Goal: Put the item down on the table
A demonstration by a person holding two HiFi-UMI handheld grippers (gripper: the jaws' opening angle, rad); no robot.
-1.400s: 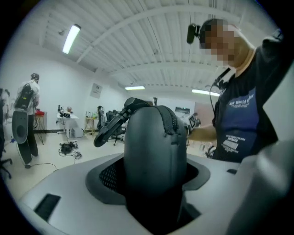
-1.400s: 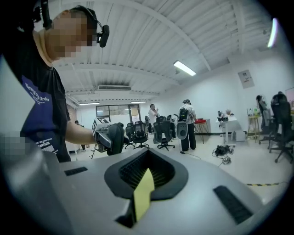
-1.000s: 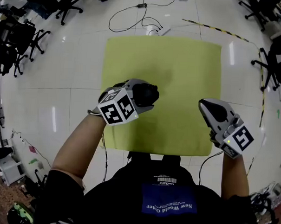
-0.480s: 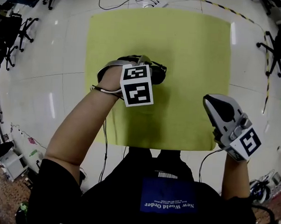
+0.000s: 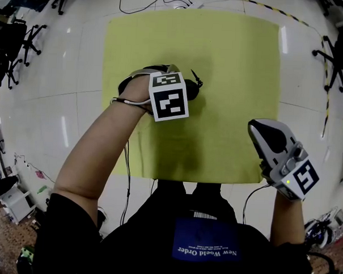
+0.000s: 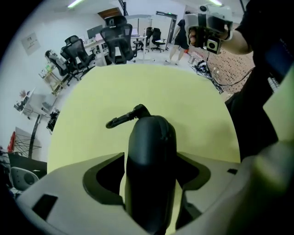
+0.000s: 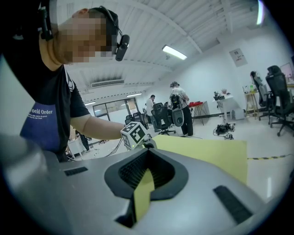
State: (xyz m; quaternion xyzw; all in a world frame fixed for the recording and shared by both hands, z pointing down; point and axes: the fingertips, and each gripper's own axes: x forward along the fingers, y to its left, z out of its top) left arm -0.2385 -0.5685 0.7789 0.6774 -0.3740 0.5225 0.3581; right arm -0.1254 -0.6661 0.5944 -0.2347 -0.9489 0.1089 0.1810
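The fingers [image 6: 73, 176] of the left gripper [image 6: 150, 158] were closed on a black case [image 6: 151, 137], rounded and oblong, which was pinched at its sides and stood out past the fingertips. A thin black clip [image 6: 123, 119] was seen jutting from the case's far end, angled to the left. The case was held low over the yellow-green table [image 6: 92, 96], above its middle part towards the left edge; whether it was touching the surface could not be told. In the head view the marker cube [image 5: 170, 96] was seen over the held case. The right gripper [image 7: 144, 183] was held empty off the table's near right corner, well apart, its jaws pressed almost together with only a narrow slit left between.
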